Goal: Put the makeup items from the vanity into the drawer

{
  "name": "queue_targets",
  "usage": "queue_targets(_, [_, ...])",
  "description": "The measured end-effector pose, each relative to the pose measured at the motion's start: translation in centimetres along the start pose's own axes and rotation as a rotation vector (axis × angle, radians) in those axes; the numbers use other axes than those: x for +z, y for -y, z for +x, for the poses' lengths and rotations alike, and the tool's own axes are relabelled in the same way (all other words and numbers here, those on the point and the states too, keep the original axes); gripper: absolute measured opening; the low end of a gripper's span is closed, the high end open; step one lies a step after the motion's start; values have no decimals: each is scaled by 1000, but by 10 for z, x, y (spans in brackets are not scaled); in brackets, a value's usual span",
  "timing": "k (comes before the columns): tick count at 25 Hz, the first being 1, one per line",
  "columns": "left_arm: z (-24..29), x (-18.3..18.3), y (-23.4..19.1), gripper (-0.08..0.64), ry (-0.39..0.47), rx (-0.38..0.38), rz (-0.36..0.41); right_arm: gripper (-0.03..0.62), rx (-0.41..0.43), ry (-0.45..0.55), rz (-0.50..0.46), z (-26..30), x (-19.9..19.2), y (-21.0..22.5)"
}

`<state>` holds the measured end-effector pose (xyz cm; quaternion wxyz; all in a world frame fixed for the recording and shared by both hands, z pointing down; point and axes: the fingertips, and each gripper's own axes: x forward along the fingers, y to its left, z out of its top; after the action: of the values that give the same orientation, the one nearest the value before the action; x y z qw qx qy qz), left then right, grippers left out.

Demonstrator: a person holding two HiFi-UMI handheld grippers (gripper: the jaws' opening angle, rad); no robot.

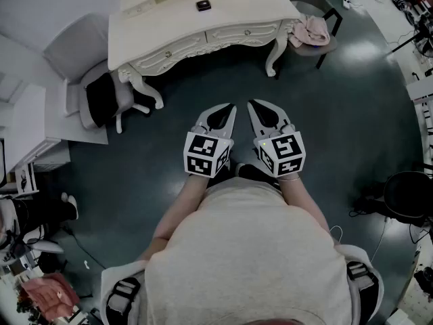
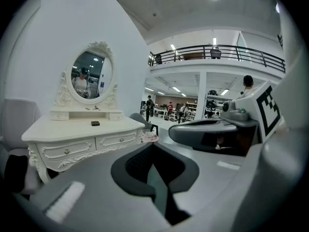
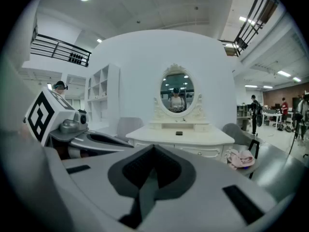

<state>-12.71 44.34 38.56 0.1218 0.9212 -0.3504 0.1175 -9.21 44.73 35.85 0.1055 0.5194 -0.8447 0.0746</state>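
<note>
Black makeup item (image 1: 203,5) on vanity (image 1: 169,42), well beyond left tongs (image 1: 231,108), right tongs (image 1: 251,105); both closed.

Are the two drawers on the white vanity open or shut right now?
Shut. Both carved white drawer fronts sit flush in the ornate white vanity table; neither is pulled out.

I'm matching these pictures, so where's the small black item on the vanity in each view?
Head view: small black item near the top edge, on the vanity.
Left gripper view: left of centre.
Right gripper view: near centre.
Shared landmark: the pink cloth right of the vanity.
</note>
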Motion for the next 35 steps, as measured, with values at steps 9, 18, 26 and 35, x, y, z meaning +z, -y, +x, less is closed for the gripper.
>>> queue_targets(9, [8, 9, 2, 9, 19, 19, -9, 8, 34, 12, -5, -2, 5, 5])
queue_targets(18, [15, 9, 11, 9, 57, 67, -53, 8, 82, 45, 47, -11, 6, 21])
queue_targets(26, [16, -8, -3, 9, 33, 116, -113, 8, 90, 18, 78, -7, -9, 28])
queue_targets(35, [64, 24, -68, 9, 81, 125, -119, 8, 93, 57, 63, 65, 13, 58])
